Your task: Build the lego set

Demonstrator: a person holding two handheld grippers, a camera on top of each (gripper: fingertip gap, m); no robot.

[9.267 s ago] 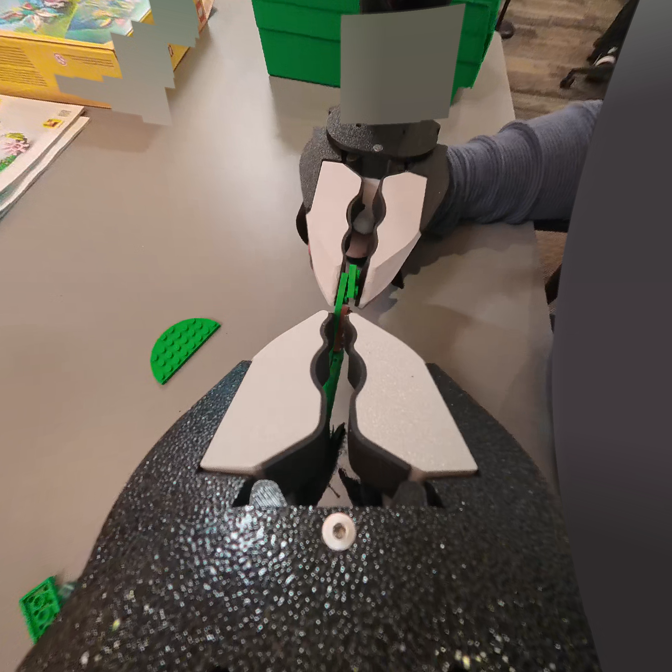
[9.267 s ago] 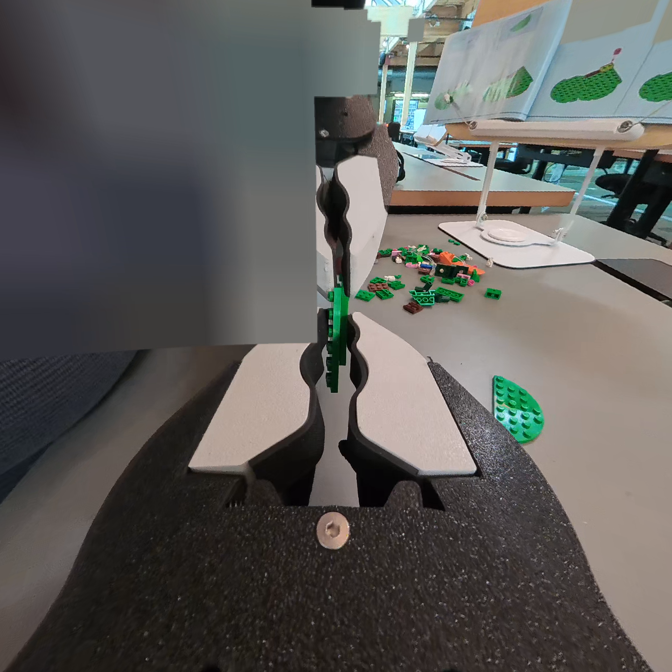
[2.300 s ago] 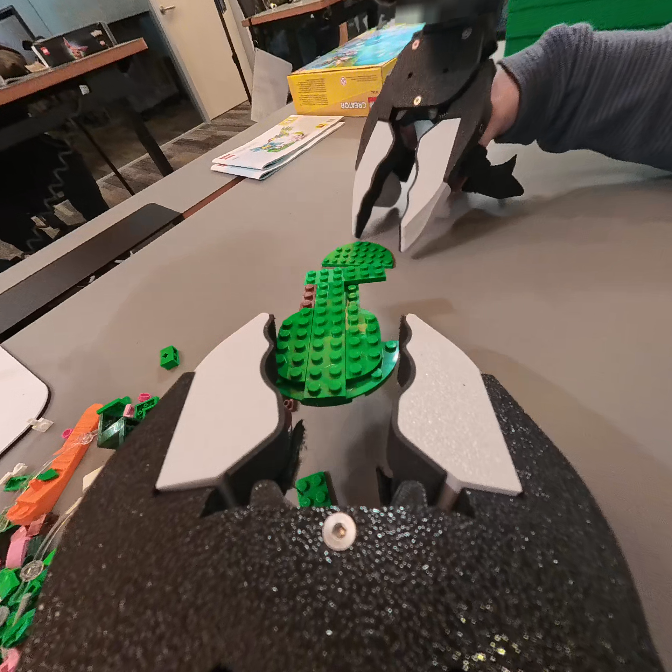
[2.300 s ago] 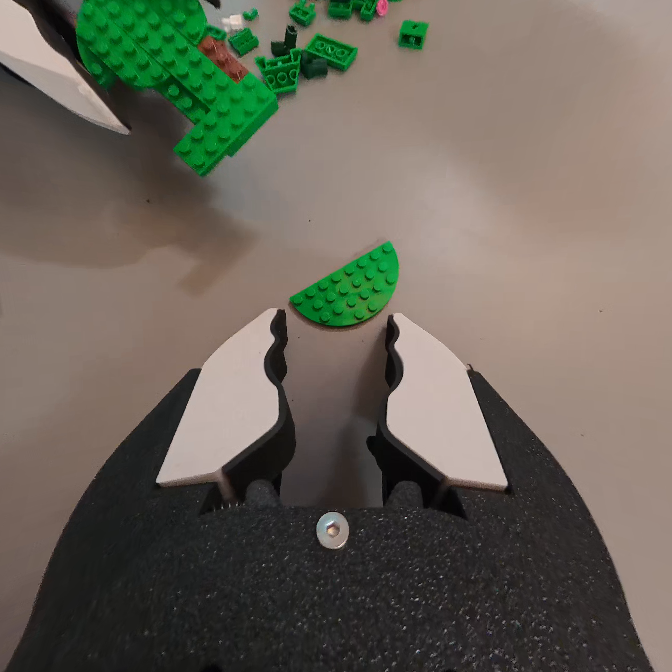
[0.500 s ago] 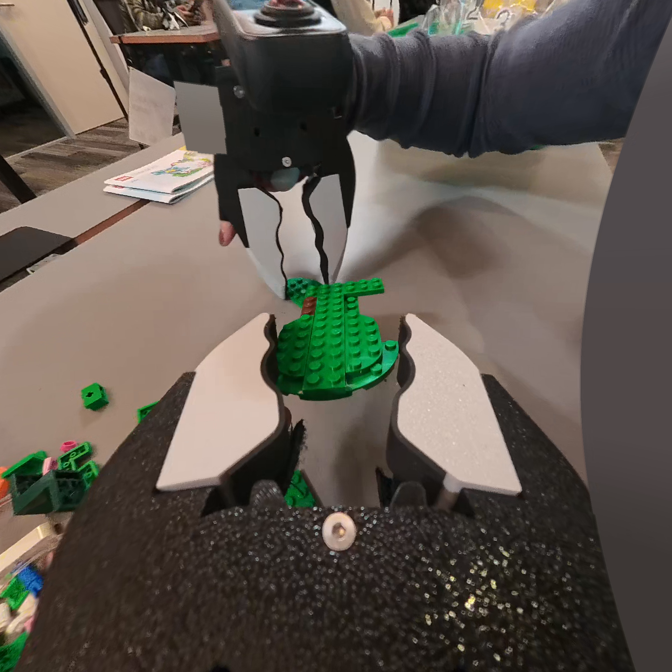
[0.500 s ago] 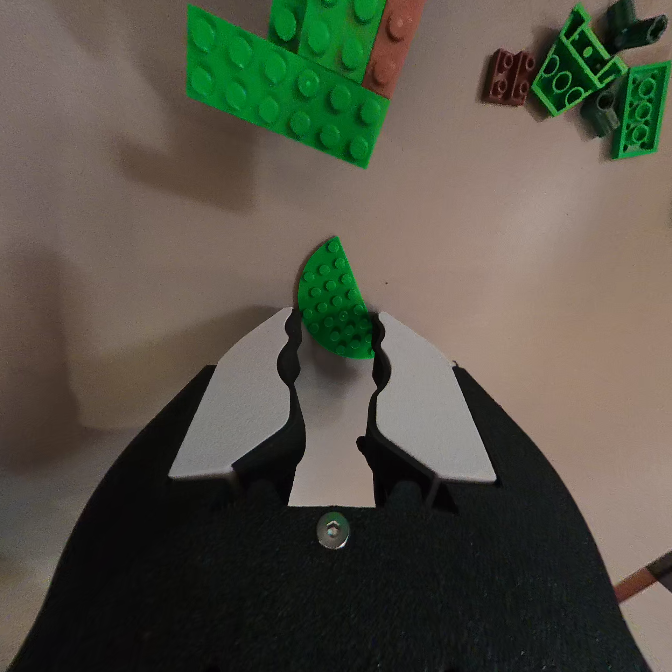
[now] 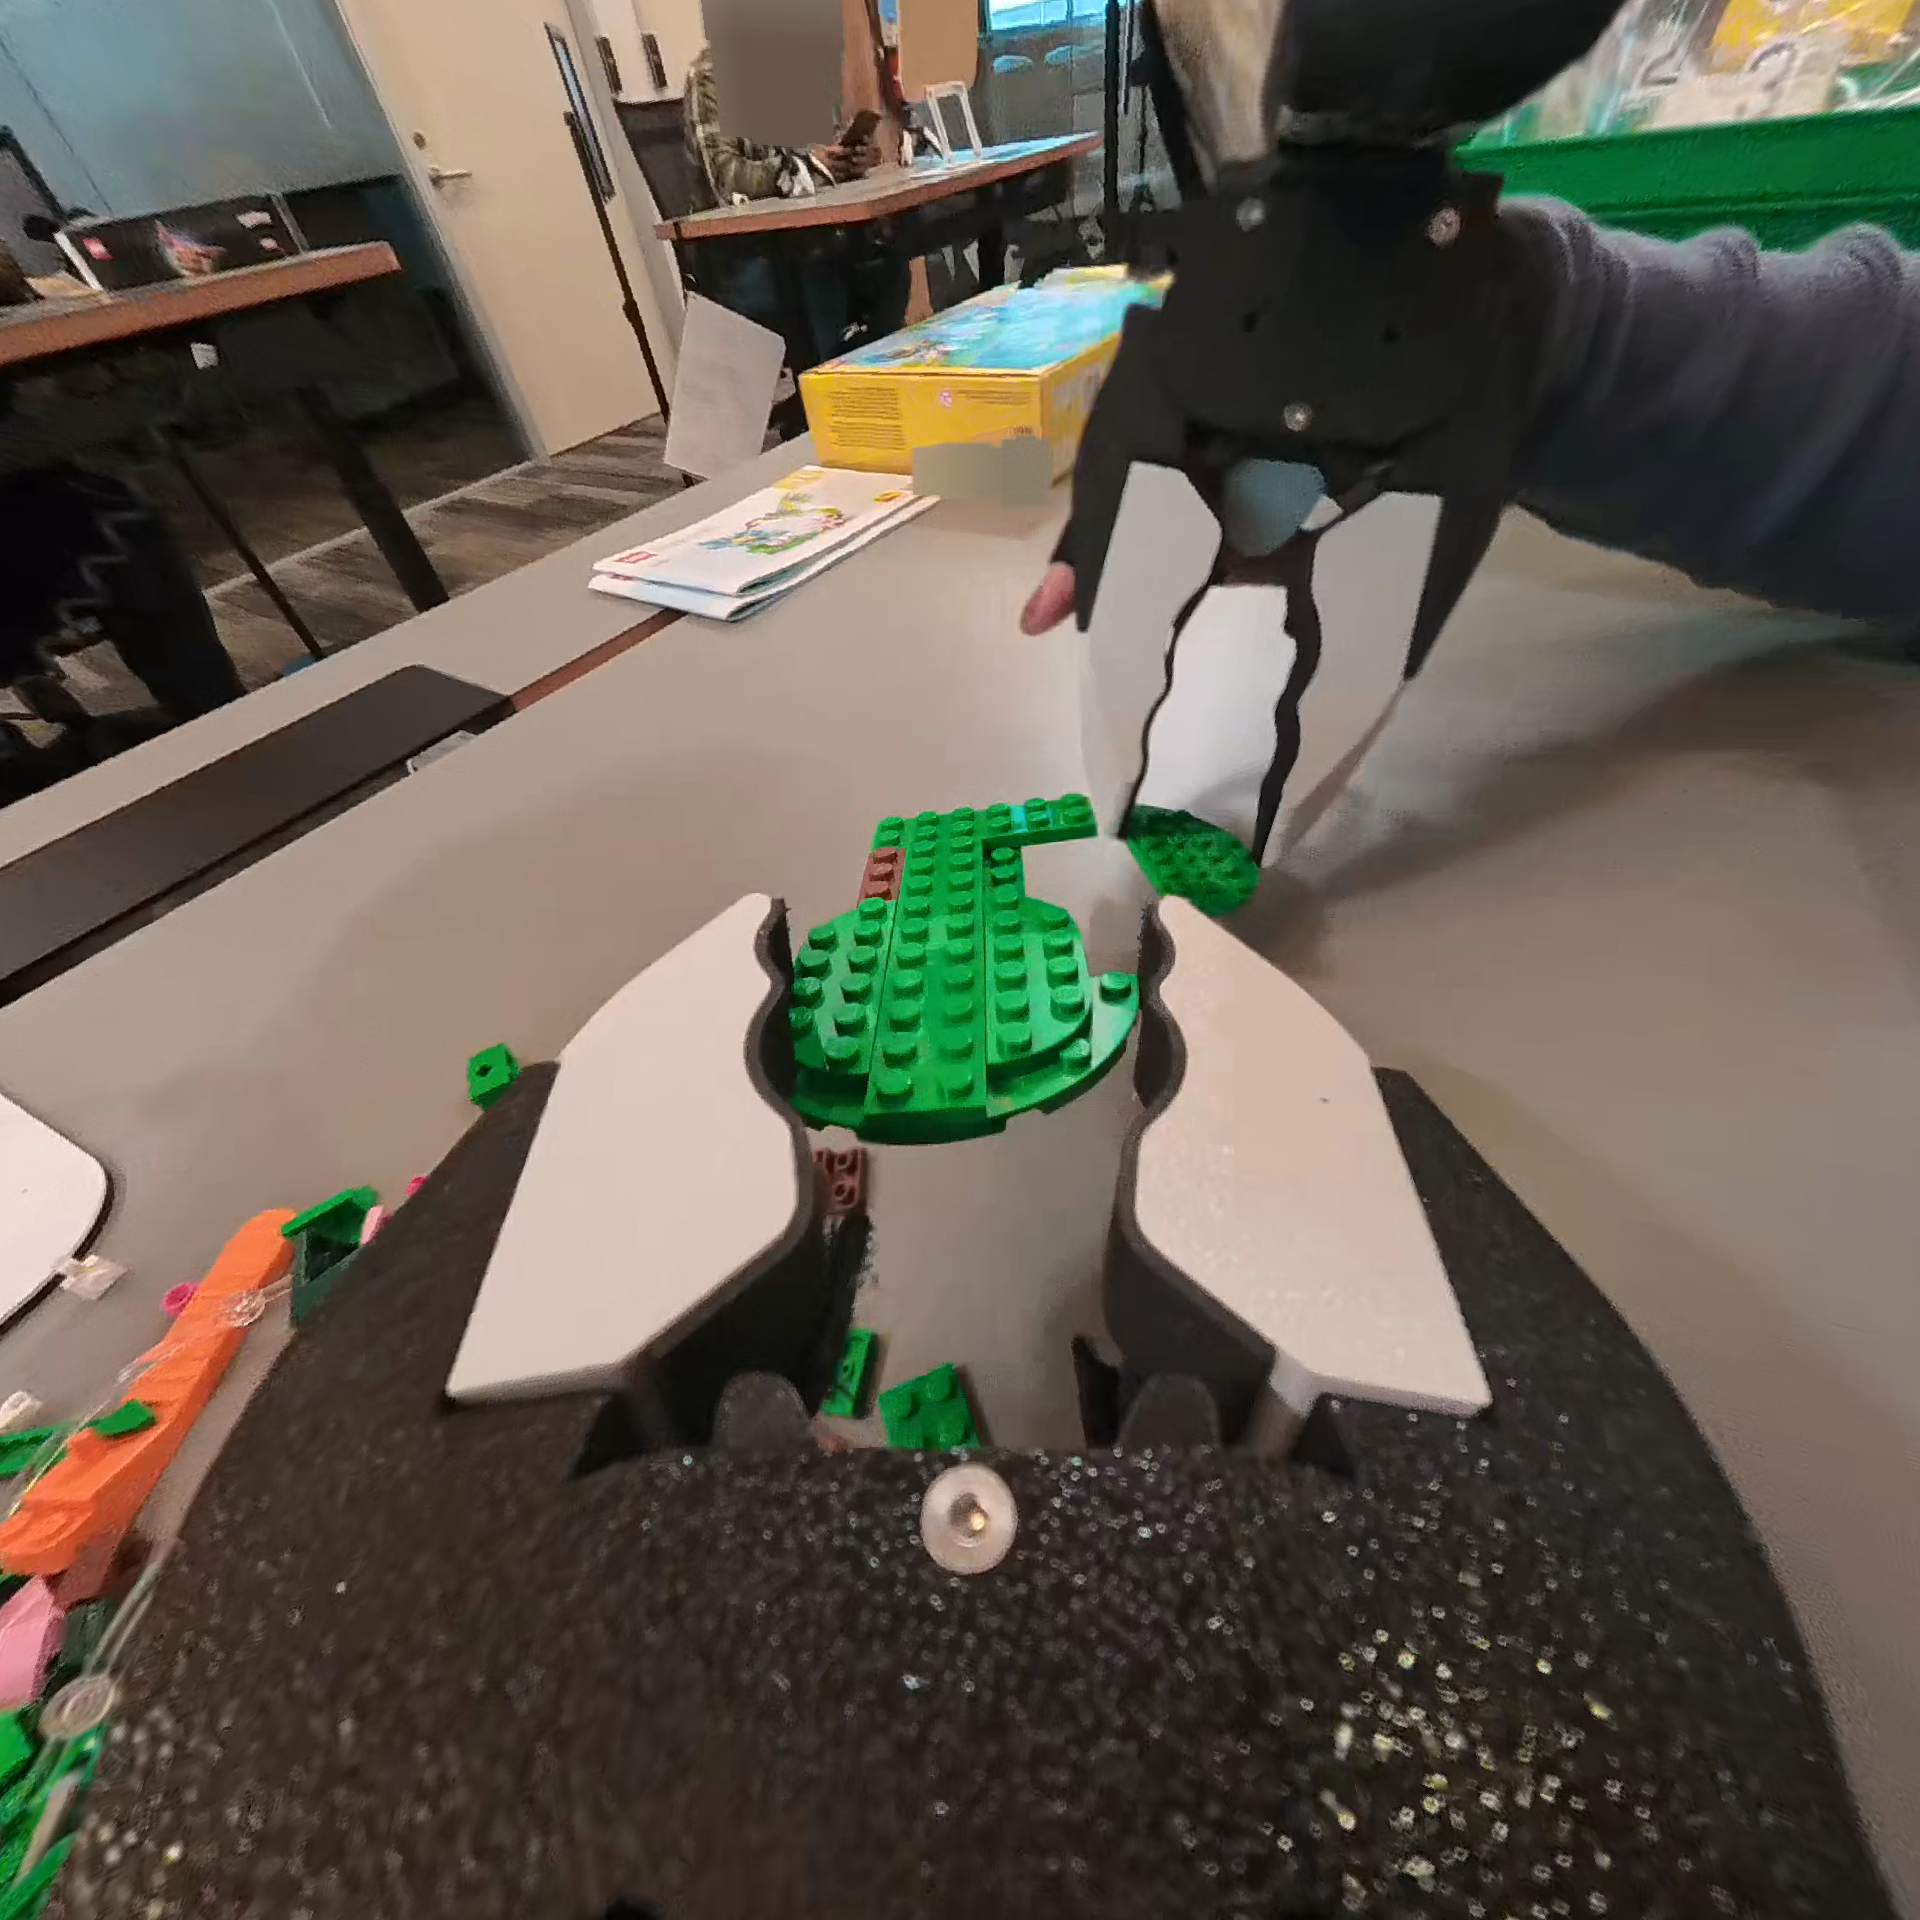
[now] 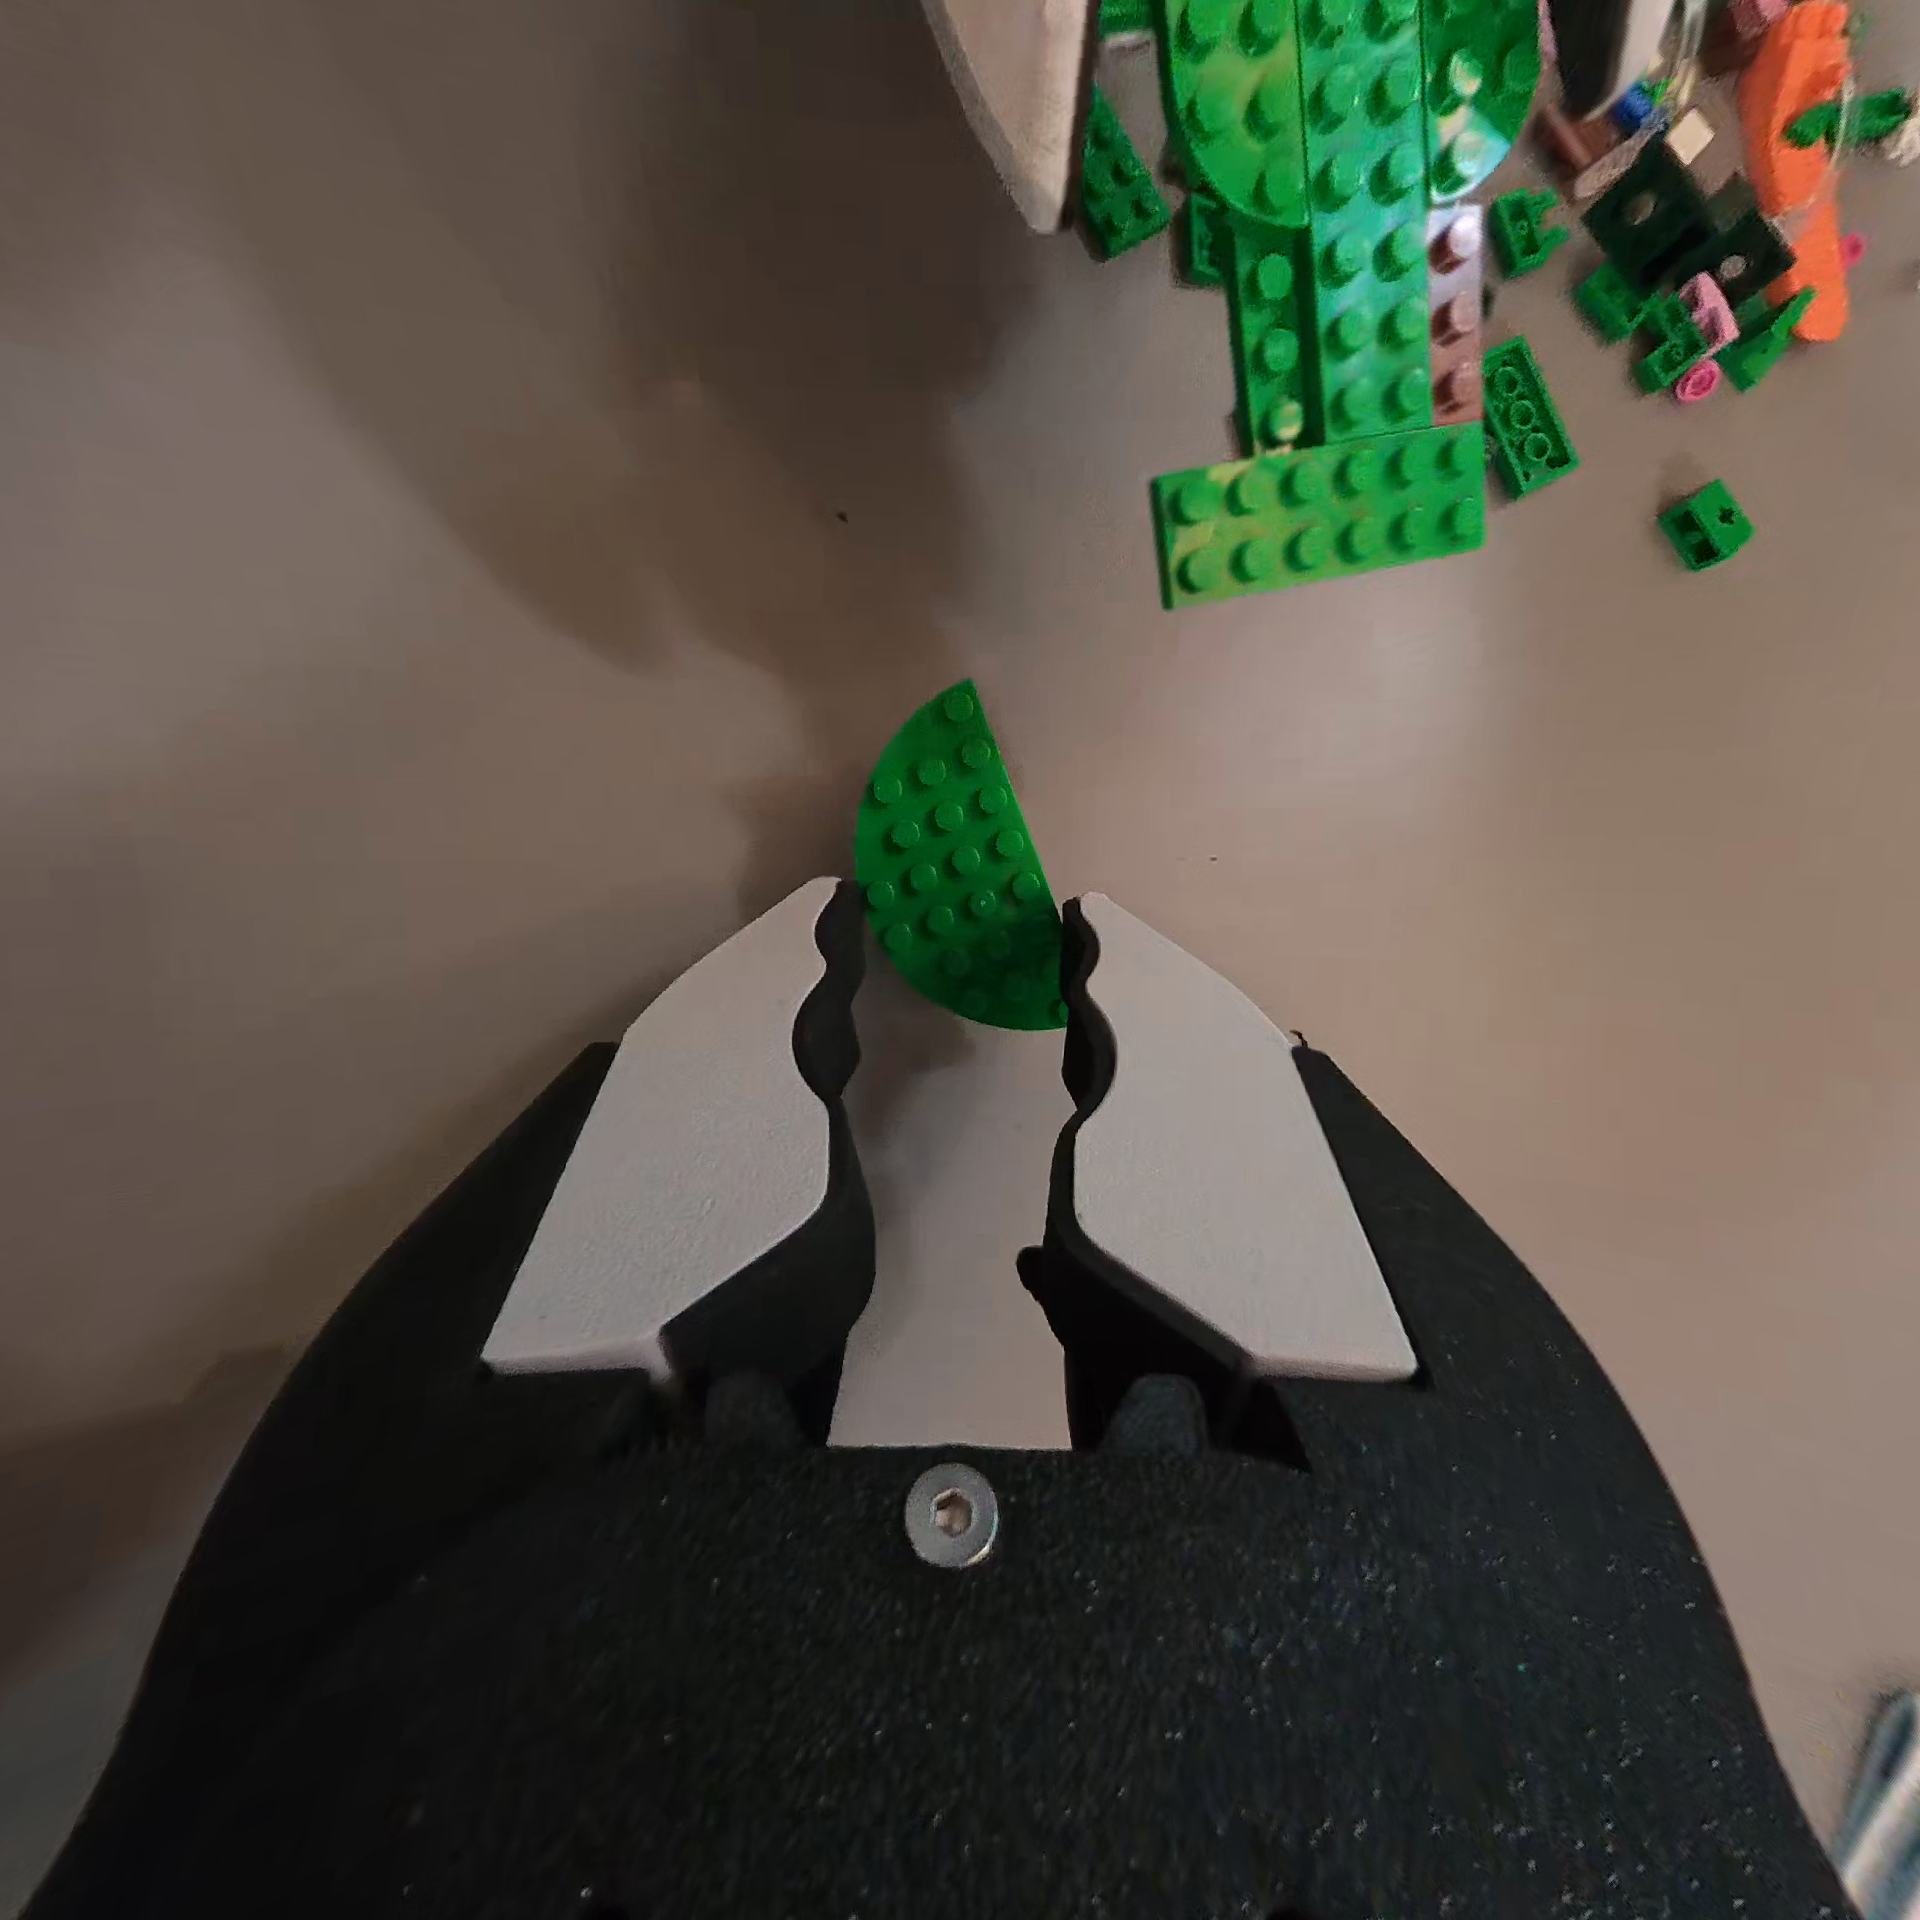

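Half-round green plate lies flat on the grey desk, studs up, a short way from the green assembly. The right hand-held gripper points down at it with its fingers partly apart, one tip on each side of the plate's near end; whether they already press on its edges cannot be told, and the plate is not lifted. The left hand-held gripper has its fingers wide apart on either side of the assembly's rounded end, which appears to hang off the desk between them, though contact cannot be confirmed.

The step in hand looks like picking up the half-round plate to add it to the assembly. To do it well, the fingers should likely close squarely across the plate, curved edge against one finger and straight edge against the other, with the tips low against the desk. The piece is thin and could slip or pivot, so a grip nearer its middle would be steadier.

Loose green, brown, pink and orange pieces lie beside the assembly. Farther off on the desk sit instruction booklets and a yellow box.
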